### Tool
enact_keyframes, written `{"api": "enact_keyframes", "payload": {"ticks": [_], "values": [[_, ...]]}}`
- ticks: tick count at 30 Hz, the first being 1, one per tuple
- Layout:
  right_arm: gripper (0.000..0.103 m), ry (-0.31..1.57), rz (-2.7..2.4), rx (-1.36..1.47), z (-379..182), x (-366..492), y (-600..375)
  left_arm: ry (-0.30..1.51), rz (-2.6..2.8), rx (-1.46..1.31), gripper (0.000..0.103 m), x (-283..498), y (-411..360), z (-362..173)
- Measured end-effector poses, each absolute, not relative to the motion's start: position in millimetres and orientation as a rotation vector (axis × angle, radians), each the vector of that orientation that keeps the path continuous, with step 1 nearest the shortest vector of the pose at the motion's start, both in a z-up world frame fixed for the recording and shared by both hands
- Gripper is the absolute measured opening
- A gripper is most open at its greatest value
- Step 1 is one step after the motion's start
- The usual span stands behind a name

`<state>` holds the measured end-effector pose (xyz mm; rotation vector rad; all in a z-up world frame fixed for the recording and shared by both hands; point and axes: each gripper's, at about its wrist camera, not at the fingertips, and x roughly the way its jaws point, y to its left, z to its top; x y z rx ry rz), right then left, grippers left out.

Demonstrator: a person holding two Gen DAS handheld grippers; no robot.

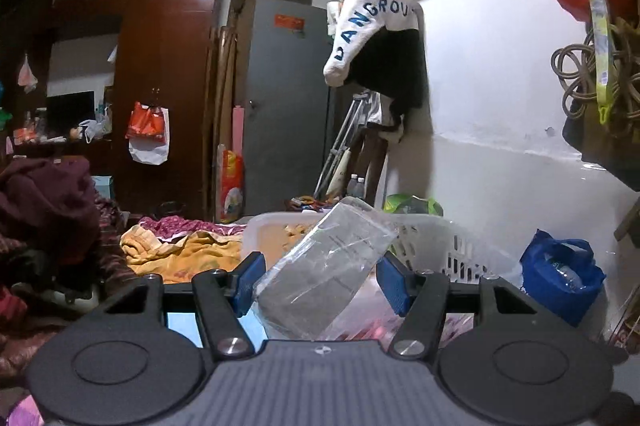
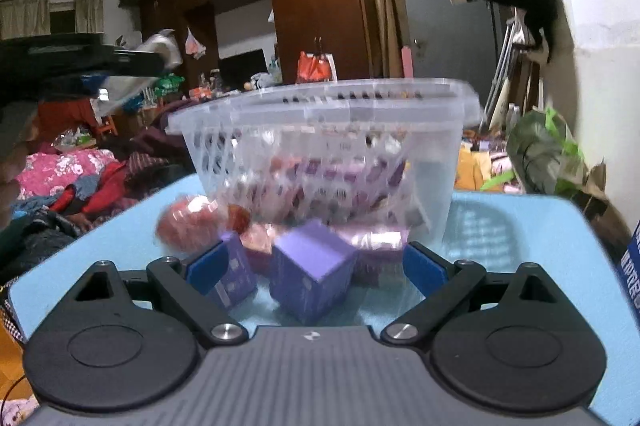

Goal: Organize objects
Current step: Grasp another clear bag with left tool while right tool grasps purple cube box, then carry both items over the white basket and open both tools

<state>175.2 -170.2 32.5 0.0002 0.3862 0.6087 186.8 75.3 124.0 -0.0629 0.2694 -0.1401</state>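
Observation:
My left gripper (image 1: pixel 320 278) holds a clear plastic packet (image 1: pixel 324 266) between its blue pads, tilted, above the white slotted basket (image 1: pixel 448 238). In the right wrist view that gripper and packet (image 2: pixel 156 46) show at the upper left, raised above the table. My right gripper (image 2: pixel 316 270) is open, low over the light blue table (image 2: pixel 520 246), with a purple box (image 2: pixel 312 274) between its fingers, untouched. A second purple box (image 2: pixel 234 274) lies against the left pad. Red packets (image 2: pixel 188 222) and pink packets (image 2: pixel 376 242) lie before the clear basket (image 2: pixel 320 146), which holds several purple and red packets.
Piles of clothes (image 2: pixel 60 178) lie left of the table. A blue bag (image 1: pixel 560 274) stands at the right by the white wall. A green-printed bag (image 2: pixel 540 150) sits behind the table's right corner. A wardrobe (image 1: pixel 160 66) and a grey door (image 1: pixel 284 106) stand behind.

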Motion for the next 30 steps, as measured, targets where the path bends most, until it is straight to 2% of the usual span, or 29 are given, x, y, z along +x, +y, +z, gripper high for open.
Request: {"api": "enact_keyframes", "payload": {"ticks": [6, 8, 10, 14, 16, 18, 22, 24, 27, 28, 29, 30], "values": [[0.095, 0.347, 0.602, -0.019, 52.9, 169.9, -173.1, 0.282, -0.170, -0.061, 0.065, 183.9, 66.5, 116.5], [0.089, 0.381, 0.605, -0.051, 48.6, 172.3, -167.9, 0.282, -0.170, -0.049, 0.065, 181.2, 66.9, 112.5], [0.077, 0.418, 0.594, -0.089, 41.3, 177.0, -159.5, 0.285, -0.172, -0.056, 0.065, 179.7, 70.0, 110.0], [0.066, 0.480, 0.591, -0.127, 28.9, 187.4, -143.9, 0.296, -0.175, -0.058, 0.065, 179.7, 71.8, 103.0], [0.053, 0.501, 0.570, -0.181, 23.7, 189.8, -134.8, 0.300, -0.176, -0.055, 0.065, 179.0, 71.8, 100.4], [0.049, 0.496, 0.568, -0.202, 23.2, 187.7, -133.5, 0.303, -0.175, -0.058, 0.065, 180.2, 72.6, 100.0], [0.027, 0.458, 0.581, -0.183, 34.7, 177.0, -143.6, 0.294, -0.175, -0.066, 0.065, 178.4, 73.7, 101.0], [0.023, 0.435, 0.575, -0.167, 44.1, 174.0, -151.4, 0.287, -0.181, -0.067, 0.065, 177.2, 72.4, 102.8], [0.023, 0.451, 0.582, -0.165, 47.5, 177.2, -154.1, 0.284, -0.184, -0.062, 0.065, 176.5, 70.1, 104.0], [0.026, 0.461, 0.576, -0.177, 45.2, 178.8, -151.9, 0.285, -0.185, -0.062, 0.065, 176.4, 69.7, 103.3], [0.033, 0.470, 0.572, -0.191, 40.8, 180.4, -149.5, 0.286, -0.186, -0.063, 0.065, 176.6, 69.2, 102.4], [0.046, 0.481, 0.583, -0.193, 37.2, 182.0, -147.4, 0.287, -0.186, -0.065, 0.065, 176.9, 69.5, 101.1]]}}
